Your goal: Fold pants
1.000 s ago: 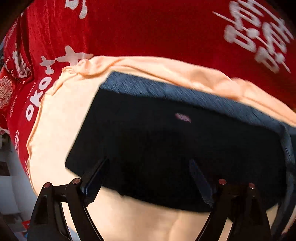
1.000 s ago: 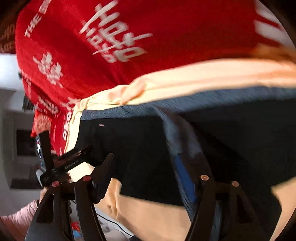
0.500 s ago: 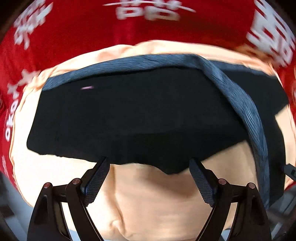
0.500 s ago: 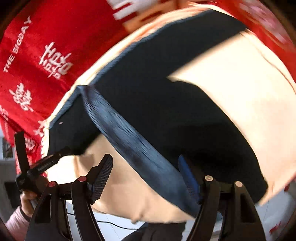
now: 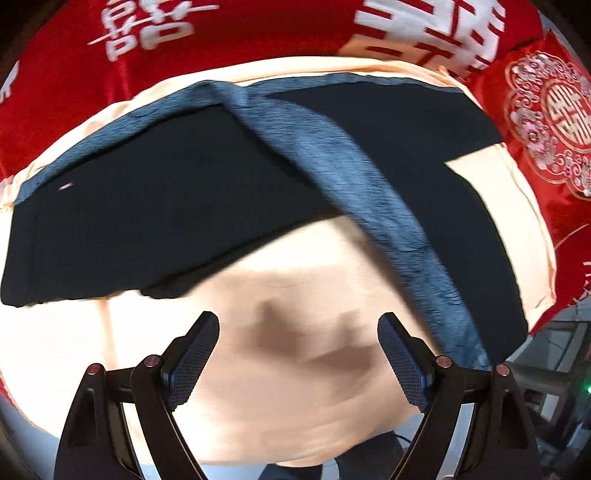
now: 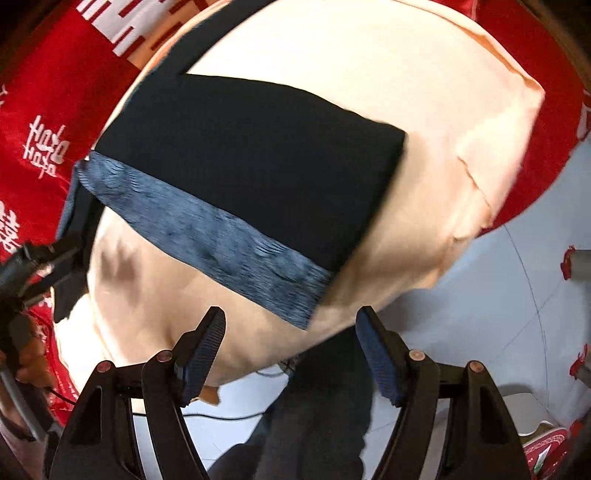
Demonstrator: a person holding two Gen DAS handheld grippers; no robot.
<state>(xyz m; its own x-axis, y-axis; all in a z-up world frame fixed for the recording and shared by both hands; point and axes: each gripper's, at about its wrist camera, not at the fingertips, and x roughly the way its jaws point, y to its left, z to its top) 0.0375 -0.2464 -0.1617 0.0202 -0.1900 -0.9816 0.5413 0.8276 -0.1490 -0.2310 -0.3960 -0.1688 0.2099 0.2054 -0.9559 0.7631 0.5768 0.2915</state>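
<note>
Dark navy pants [image 5: 166, 206] with a blue-grey waistband [image 5: 351, 177] lie folded flat on a peach cloth [image 5: 277, 398]. My left gripper [image 5: 299, 354] hangs open over the bare peach cloth, just short of the pants' near edge, with nothing between its fingers. In the right wrist view the pants [image 6: 251, 158] show as a dark rectangle with the waistband [image 6: 207, 240] along its near side. Nothing is held in my right gripper [image 6: 291, 350], which stands open just past the waistband's end at the cloth's edge. The left gripper [image 6: 40, 254] shows at the far left.
A red bedspread [image 5: 258, 29] with white characters lies under the peach cloth. A red embroidered pillow [image 5: 550, 122] sits at the right. Beyond the bed edge is pale floor [image 6: 498, 295]. A person's dark-clothed legs [image 6: 317, 406] stand below the right gripper.
Both grippers have swung back from over the pants to the cloth's near edge. The waistband that ran by the right gripper's finger now lies flat, clear of it.
</note>
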